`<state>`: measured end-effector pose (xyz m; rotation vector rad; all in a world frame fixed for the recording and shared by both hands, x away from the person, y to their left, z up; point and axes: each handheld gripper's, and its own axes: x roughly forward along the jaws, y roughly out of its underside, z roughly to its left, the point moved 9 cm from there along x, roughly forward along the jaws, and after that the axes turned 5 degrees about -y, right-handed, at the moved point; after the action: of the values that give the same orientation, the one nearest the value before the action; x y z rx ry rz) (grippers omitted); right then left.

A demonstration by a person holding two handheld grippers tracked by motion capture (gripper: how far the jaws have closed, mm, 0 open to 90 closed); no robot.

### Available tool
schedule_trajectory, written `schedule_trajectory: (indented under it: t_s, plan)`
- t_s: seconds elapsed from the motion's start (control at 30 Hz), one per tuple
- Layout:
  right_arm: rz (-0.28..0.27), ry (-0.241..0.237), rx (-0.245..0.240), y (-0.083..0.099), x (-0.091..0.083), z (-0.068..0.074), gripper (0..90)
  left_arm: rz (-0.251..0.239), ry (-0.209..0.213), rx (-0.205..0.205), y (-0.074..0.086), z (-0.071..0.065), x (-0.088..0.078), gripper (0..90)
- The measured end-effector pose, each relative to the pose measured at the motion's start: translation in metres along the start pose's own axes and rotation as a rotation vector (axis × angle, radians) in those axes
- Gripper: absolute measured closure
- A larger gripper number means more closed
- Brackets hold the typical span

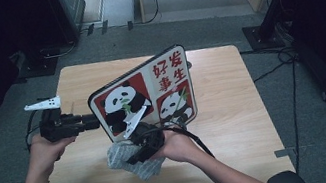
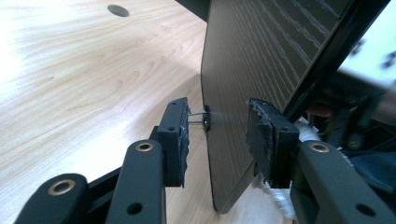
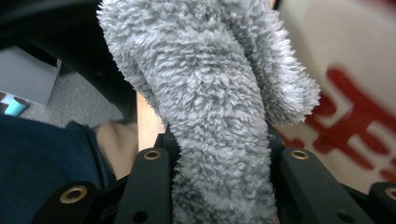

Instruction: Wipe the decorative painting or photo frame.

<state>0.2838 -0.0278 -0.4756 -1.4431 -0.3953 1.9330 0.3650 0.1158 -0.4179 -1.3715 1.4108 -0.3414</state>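
The panda board (image 1: 144, 97), printed with red characters 好, 发, 事, 生, is tilted above the worktop (image 1: 224, 106). Its edge is straddled by the left tool (image 2: 217, 133), released, pads clear. A grey fluffy cloth (image 3: 219, 116) is clenched by the right tool (image 3: 219, 186), just below the board.
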Motion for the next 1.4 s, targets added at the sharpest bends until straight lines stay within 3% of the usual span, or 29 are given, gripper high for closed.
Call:
schedule_trajectory:
  t_s: [0.33,0.73,1.4]
  plan:
    - [-0.026,0.015,-0.021,-0.045,-0.020,0.017,67.4,-0.028,-0.009,0.004,0.000,0.003,-0.007,54.1]
    - [-0.050,0.026,-0.059,-0.085,-0.037,0.023,67.0,-0.011,-0.021,0.000,0.004,0.007,-0.010,49.2]
    - [-0.058,0.044,-0.098,-0.119,-0.053,0.029,66.4,-0.013,-0.028,-0.001,0.005,0.008,-0.014,48.7]
